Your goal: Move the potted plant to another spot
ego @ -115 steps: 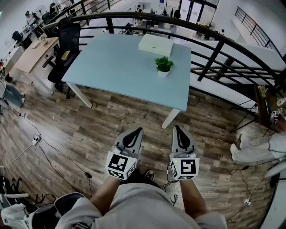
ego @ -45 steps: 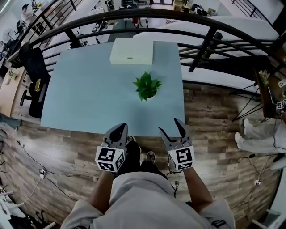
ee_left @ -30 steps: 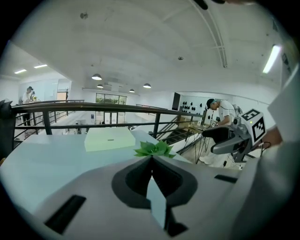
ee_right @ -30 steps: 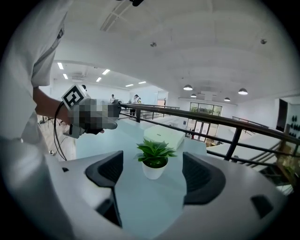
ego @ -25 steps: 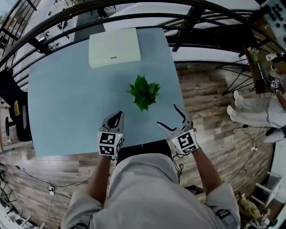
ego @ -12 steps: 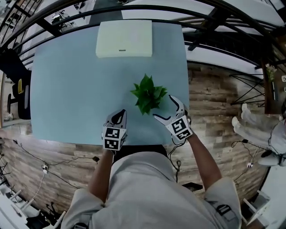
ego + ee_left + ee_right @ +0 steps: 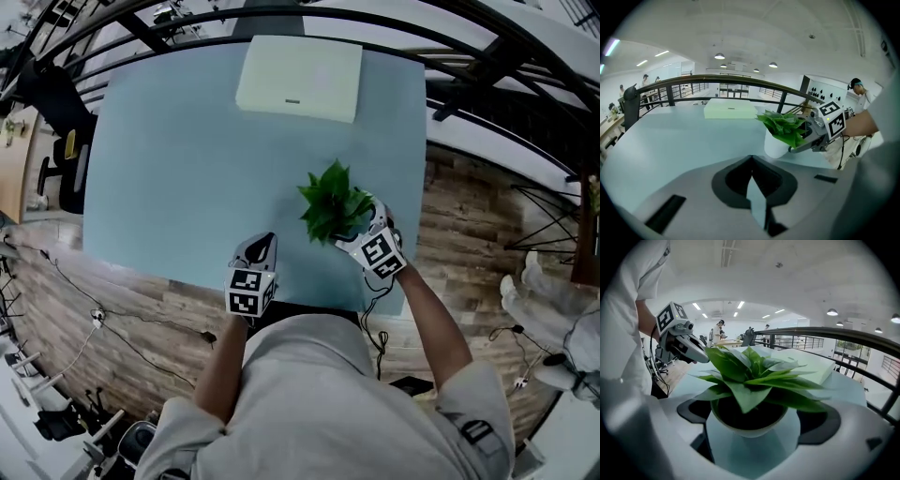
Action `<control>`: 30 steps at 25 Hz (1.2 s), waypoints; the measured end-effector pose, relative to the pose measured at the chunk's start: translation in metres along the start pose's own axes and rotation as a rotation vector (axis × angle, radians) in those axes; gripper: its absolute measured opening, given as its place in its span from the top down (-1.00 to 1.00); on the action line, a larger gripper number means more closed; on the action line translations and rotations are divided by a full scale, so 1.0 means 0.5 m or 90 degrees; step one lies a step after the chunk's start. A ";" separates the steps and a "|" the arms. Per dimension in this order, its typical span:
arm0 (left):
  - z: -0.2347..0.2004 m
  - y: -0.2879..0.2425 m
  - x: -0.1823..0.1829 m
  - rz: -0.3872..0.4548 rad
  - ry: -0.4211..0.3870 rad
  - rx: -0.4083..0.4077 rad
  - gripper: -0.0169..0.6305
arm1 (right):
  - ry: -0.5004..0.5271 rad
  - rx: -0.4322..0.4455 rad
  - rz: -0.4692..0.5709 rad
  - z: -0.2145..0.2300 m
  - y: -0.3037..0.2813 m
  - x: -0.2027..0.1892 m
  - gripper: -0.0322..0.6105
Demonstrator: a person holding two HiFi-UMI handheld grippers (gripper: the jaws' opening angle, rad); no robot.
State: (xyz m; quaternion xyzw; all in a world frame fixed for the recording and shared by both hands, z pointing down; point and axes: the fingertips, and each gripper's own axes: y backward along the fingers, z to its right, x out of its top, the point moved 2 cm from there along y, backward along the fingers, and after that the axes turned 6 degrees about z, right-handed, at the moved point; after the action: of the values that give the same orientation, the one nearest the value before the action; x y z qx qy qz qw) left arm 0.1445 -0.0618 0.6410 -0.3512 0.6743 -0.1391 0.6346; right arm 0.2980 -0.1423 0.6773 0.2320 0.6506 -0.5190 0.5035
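The potted plant (image 7: 333, 202), green leaves in a small white pot (image 7: 776, 146), stands near the right front corner of the pale blue table (image 7: 187, 141). My right gripper (image 7: 354, 225) reaches in from the right. Its jaws have just been opening and now stand wide on either side of the pot (image 7: 750, 427), with a gap at each pad. My left gripper (image 7: 265, 244) hovers over the table's front edge, left of the plant. It is shut and holds nothing (image 7: 752, 159). The leaves hide the right fingertips in the head view.
A flat white box (image 7: 300, 77) lies at the table's far edge. A dark metal railing (image 7: 487, 56) curves behind and right of the table. A black office chair (image 7: 56, 94) stands at the left. Wood floor and cables lie below the front edge.
My right gripper has moved forward and down, and its open jaws now sit around the pot. The left gripper has sunk a little by the table's front edge.
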 end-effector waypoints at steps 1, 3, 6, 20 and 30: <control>-0.001 0.003 0.000 0.001 0.003 0.005 0.91 | 0.003 0.009 0.003 -0.004 -0.006 0.002 -0.83; -0.002 0.008 0.002 0.003 0.006 0.014 0.91 | 0.009 0.020 0.005 -0.012 -0.016 0.008 -0.83; -0.003 0.010 0.006 0.004 0.006 0.019 0.91 | 0.014 0.027 0.011 -0.021 -0.031 0.019 -0.83; 0.016 -0.006 0.039 0.020 -0.030 -0.006 0.91 | -0.020 -0.046 0.043 -0.006 -0.014 0.042 -0.80; 0.032 0.001 0.110 0.070 -0.053 -0.038 0.91 | -0.021 -0.113 0.100 0.008 0.043 0.125 -0.80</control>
State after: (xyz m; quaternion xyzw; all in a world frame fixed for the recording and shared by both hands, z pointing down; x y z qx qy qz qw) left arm 0.1626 -0.0930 0.5962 -0.3378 0.6693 -0.0690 0.6582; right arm 0.2933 -0.1522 0.6118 0.2282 0.6657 -0.4218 0.5717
